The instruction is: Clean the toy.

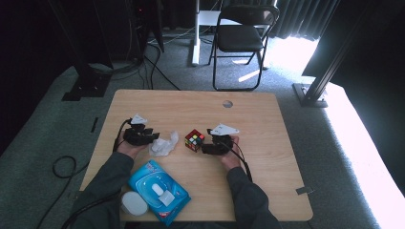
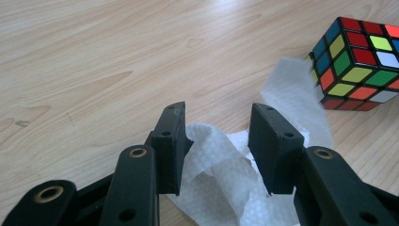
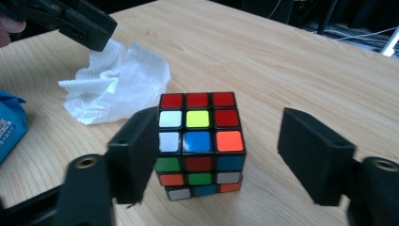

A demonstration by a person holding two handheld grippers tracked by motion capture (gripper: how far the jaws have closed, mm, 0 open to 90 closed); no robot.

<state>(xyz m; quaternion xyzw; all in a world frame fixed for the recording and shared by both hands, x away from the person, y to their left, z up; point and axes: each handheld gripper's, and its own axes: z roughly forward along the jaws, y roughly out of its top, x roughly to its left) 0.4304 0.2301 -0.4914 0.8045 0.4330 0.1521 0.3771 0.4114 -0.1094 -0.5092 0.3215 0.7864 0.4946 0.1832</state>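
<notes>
Wiping looks not yet begun: the left gripper [image 2: 216, 141] stands narrowly open around the crumpled wet wipe [image 2: 221, 183], while the right gripper [image 3: 216, 155], jaws wide, brackets the Rubik's cube [image 3: 200, 141] resting mid-table, ungripped.

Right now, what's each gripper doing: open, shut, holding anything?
Left gripper: open, jaws either side of the white tissue, not clamped.
Right gripper: open around the Rubik's cube, right jaw clear of it.
</notes>
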